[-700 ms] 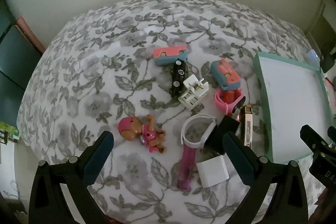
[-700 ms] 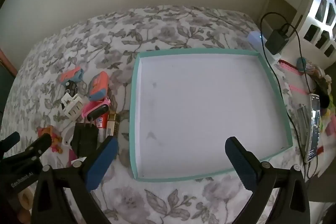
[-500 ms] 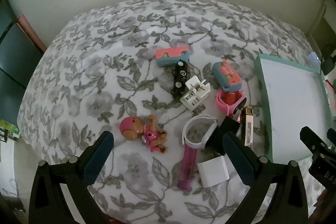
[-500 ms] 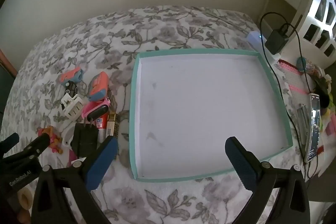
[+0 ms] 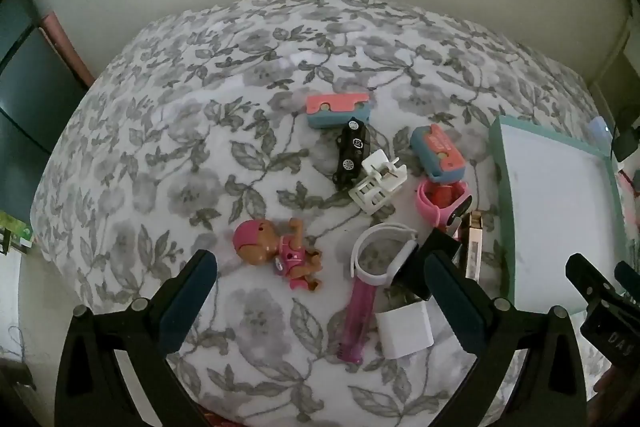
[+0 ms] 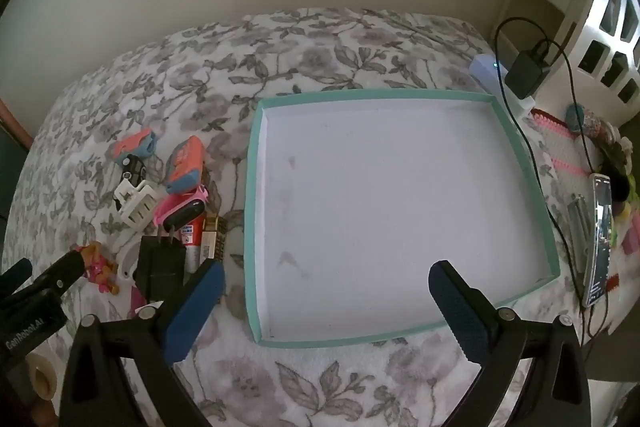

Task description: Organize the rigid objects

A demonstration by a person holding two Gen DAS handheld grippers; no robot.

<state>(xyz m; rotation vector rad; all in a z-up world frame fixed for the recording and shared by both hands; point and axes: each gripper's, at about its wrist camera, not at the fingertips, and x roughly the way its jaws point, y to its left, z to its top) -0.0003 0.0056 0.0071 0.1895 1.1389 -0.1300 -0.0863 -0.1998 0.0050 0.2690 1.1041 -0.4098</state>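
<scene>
Toys and chargers beside a tray (image 6: pixel 253 195) on a flowered bedspread (image 5: pixel 168 131).
Left gripper (image 5: pixel 320 291) and right gripper (image 6: pixel 325 293) both gape wide, holding nothing.

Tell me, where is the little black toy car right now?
In the left wrist view the black toy car lies on the floral bedspread, just below the pink-and-blue block and beside the white clip.

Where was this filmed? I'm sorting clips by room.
Probably a bedroom: the toys lie on a floral bedspread next to a wall, and a phone and a plugged-in charger sit alongside.
</scene>
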